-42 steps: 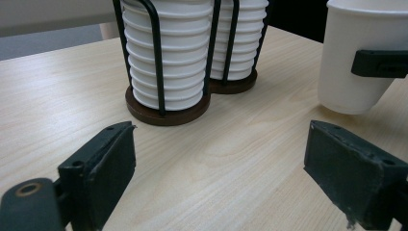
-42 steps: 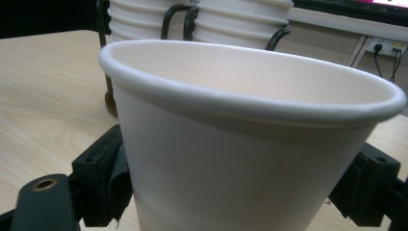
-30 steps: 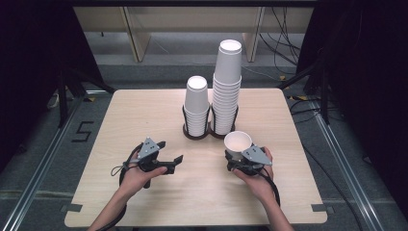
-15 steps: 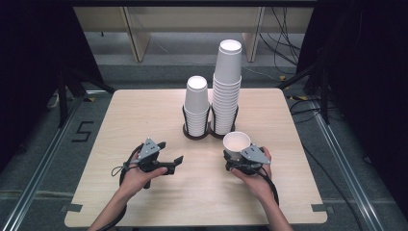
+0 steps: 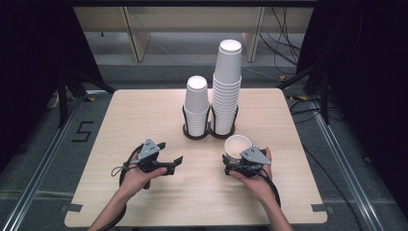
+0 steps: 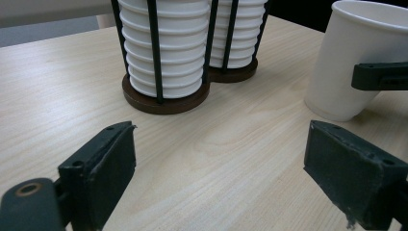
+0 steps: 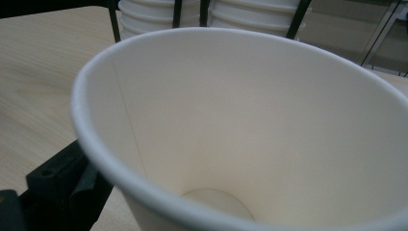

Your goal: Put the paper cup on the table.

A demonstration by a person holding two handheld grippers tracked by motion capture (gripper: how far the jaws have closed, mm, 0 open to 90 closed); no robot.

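Note:
A single white paper cup (image 5: 238,146) stands mouth up on the wooden table (image 5: 120,125), in front of the cup holder. My right gripper (image 5: 236,157) has its jaws on either side of this cup; they have just been opening and now stand open around it. In the right gripper view the cup (image 7: 250,130) is very close, with one black finger (image 7: 62,185) beside its wall. My left gripper (image 5: 171,152) is open and holds nothing, its jaws wide apart (image 6: 216,168) over bare wood. The left gripper view shows the cup (image 6: 346,62) at the right.
A dark two-place wire holder (image 5: 195,134) stands mid-table with a short stack of cups (image 5: 197,108) and a taller stack (image 5: 227,86). In the left gripper view its brown base (image 6: 166,101) lies straight ahead. The table's edges drop to grey floor.
The single cup sits a touch lower by the right gripper than before. Both hands have kept their places.

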